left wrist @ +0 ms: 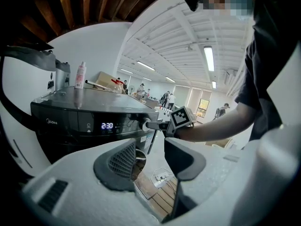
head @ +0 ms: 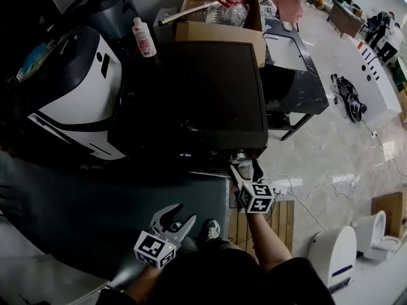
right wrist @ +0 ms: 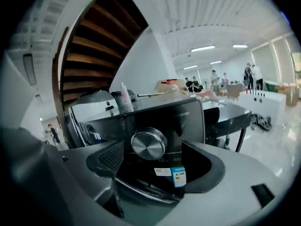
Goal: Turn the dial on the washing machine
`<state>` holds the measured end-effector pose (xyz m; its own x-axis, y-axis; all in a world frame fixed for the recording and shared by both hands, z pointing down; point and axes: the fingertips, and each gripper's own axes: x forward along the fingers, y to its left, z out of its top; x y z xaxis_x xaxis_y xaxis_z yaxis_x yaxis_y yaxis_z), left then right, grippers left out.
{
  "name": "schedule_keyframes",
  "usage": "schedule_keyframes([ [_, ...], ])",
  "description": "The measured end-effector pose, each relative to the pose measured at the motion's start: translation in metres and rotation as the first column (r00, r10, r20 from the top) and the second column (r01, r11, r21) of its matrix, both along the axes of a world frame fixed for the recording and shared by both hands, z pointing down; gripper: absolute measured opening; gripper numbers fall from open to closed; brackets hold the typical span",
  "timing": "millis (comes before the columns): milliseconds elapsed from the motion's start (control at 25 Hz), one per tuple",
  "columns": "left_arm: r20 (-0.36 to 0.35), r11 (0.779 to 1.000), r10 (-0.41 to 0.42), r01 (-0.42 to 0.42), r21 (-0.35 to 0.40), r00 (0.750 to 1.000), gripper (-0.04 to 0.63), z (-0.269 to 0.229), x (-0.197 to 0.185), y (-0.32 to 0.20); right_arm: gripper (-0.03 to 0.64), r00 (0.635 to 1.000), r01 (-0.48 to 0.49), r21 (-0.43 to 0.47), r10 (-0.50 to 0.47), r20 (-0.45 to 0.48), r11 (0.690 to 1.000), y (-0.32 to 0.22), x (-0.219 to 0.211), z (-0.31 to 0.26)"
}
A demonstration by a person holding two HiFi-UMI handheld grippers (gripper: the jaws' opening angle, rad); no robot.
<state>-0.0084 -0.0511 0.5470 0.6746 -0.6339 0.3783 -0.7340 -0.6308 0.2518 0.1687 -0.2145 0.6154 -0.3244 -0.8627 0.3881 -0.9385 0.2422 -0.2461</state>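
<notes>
Dial [right wrist: 148,144] first: a round knob of brushed silver metal, it sits on the dark front panel of the glossy black washing machine [head: 191,100]. In the head view it lies at the lid's five o'clock corner. The right gripper [head: 243,168] points straight at it from the six o'clock side. In the right gripper view the jaws stand wide apart with the knob between them. There is a clear gap at nine o'clock and a wider one at three o'clock, so the pads are released and do not press on it. Just below the dial, at five o'clock, a small white and blue sticker [right wrist: 178,175] is stuck to the panel.

The left gripper [head: 173,220] hangs lower in the head view, at about seven o'clock from the right one and well apart from the machine. Its jaws are also spread, with nothing between them. Through the gap its own view shows only floor, wooden slats and a white power strip [left wrist: 161,177].

In the left gripper view a lit display [left wrist: 107,125] on the panel reads 2:30, at nine o'clock from the dial. A white plastic bottle with a pink label [head: 144,37] stands on the lid's far corner at eleven o'clock. A brown cardboard box [head: 219,32] rests along the far edge at one o'clock.
</notes>
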Motion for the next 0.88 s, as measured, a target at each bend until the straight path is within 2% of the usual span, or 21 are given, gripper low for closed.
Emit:
schedule_keyframes([
  [80, 0.001, 1.0, -0.002, 0.002, -0.002, 1.0, 0.19, 0.0, -0.003, 0.002, 0.377, 0.992, 0.024, 0.034, -0.019, -0.126, 0.999, 0.001, -0.006, -0.003],
  [160, 0.004, 1.0, 0.001, -0.001, -0.002, 1.0, 0.19, 0.0, -0.005, 0.003, 0.377, 0.967, 0.052, 0.069, -0.033, -0.253, 0.996, 0.003, -0.013, -0.007],
  [280, -0.005, 1.0, -0.008, 0.008, -0.006, 1.0, 0.19, 0.001, -0.009, 0.005, 0.365, 0.891, 0.103, 0.114, -0.041, -0.452, 0.988, 0.002, -0.022, -0.01],
  [400, -0.004, 1.0, -0.016, 0.016, -0.01, 1.0, 0.19, 0.001, -0.013, 0.008, 0.354, 0.81, 0.141, 0.127, -0.041, -0.585, 0.982, 0.0, -0.027, -0.004],
  [440, 0.001, 1.0, -0.014, 0.014, -0.01, 1.0, 0.19, 0.001, -0.013, 0.008, 0.353, 0.794, 0.139, 0.121, -0.037, -0.607, 0.983, -0.001, -0.027, -0.001],
  [520, 0.008, 1.0, -0.009, 0.009, -0.012, 1.0, 0.19, 0.001, -0.015, 0.01, 0.347, 0.785, 0.121, 0.11, -0.027, -0.618, 0.987, -0.004, -0.027, 0.004],
  [880, 0.003, 0.999, -0.013, 0.013, -0.03, 1.0, 0.19, 0.005, -0.02, 0.012, 0.317, 0.819, -0.008, 0.104, 0.066, -0.569, 0.995, -0.018, -0.027, 0.002],
])
